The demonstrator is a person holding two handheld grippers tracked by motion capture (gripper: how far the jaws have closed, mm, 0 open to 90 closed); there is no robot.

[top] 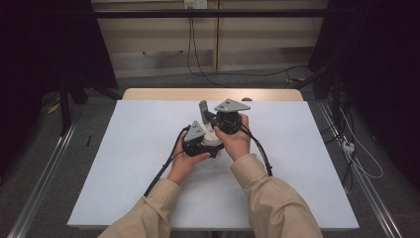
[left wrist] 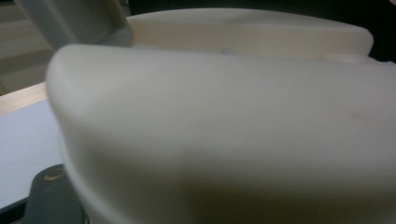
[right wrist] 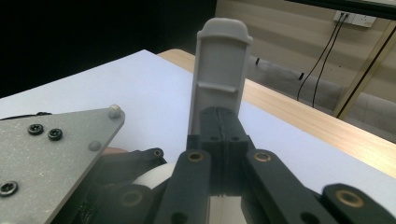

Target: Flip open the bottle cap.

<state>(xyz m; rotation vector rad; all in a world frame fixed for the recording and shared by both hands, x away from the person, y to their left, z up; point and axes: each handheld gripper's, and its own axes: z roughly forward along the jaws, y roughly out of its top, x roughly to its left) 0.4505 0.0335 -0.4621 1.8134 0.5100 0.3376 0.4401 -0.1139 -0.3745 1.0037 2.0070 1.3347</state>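
- Centre of the high view: both grippers bunched together over the white sheet, hands nearly touching.
- Right gripper clamped tight on the base of a grey flap, jaws pressed flat together with no gap showing in the right gripper view.
- Flap standing upright, long axis running straight up from the jaws toward the top of that frame; same grey piece rising at centre of the high view, just above the two hands.
- Cream plastic body crowding the left gripper view, blurred and very close; grey flap hinged off its upper left corner.
- Left gripper wrapped against that cream body in the high view; jaws hidden, so open or closed not clear, though a hold on it looks likely.
- Key relation: flap directly in line with the right jaws, body below and to the left of them, left hand nearer the body, right hand nearer the flap.
- Likely next: swinging the flap about its hinge while the body is steadied.
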